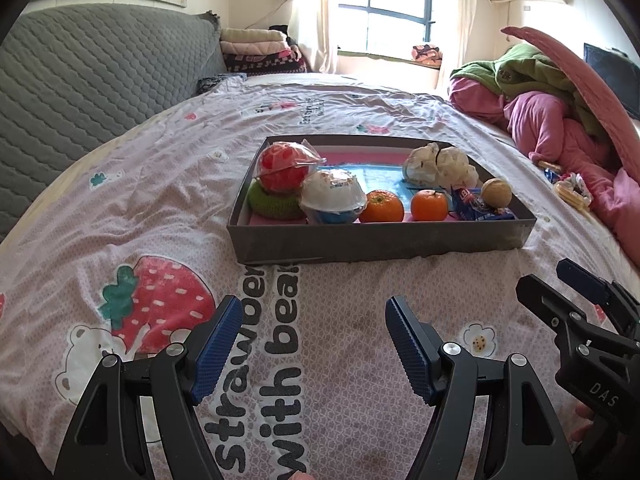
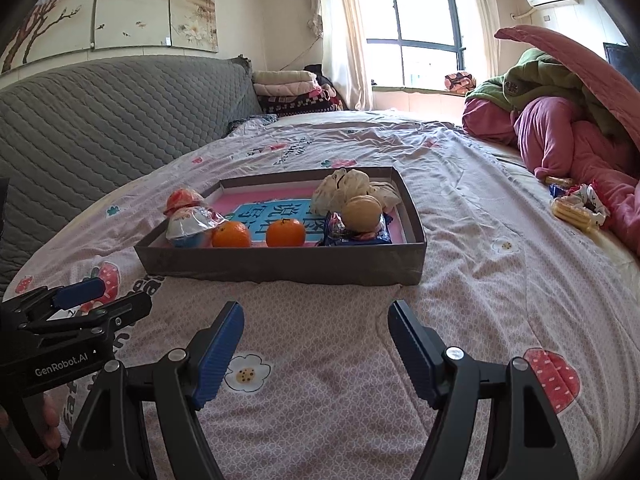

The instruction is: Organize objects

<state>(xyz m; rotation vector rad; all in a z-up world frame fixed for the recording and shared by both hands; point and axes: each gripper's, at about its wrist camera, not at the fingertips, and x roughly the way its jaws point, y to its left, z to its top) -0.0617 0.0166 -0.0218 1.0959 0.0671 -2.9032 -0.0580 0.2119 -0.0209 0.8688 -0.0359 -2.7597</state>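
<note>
A grey shallow box (image 1: 380,240) (image 2: 280,266) sits on the bed. It holds a red wrapped ball (image 1: 284,166) on a green ring (image 1: 272,204), a white and blue wrapped cup (image 1: 332,196) (image 2: 188,226), two oranges (image 1: 380,206) (image 1: 429,205) (image 2: 232,235) (image 2: 285,232), a blue snack packet (image 1: 476,204) (image 2: 356,234), a walnut (image 1: 496,192) (image 2: 362,210) and a cream cloth bundle (image 1: 440,164) (image 2: 352,188). My left gripper (image 1: 314,344) is open and empty in front of the box. My right gripper (image 2: 316,348) is open and empty beside it.
Pink and green bedding (image 1: 560,112) (image 2: 568,120) is piled at the right. A snack packet and wafers (image 1: 570,192) (image 2: 576,208) lie next to it. A grey quilted headboard (image 1: 88,80) stands at the left. Folded blankets (image 2: 288,88) sit at the far corner.
</note>
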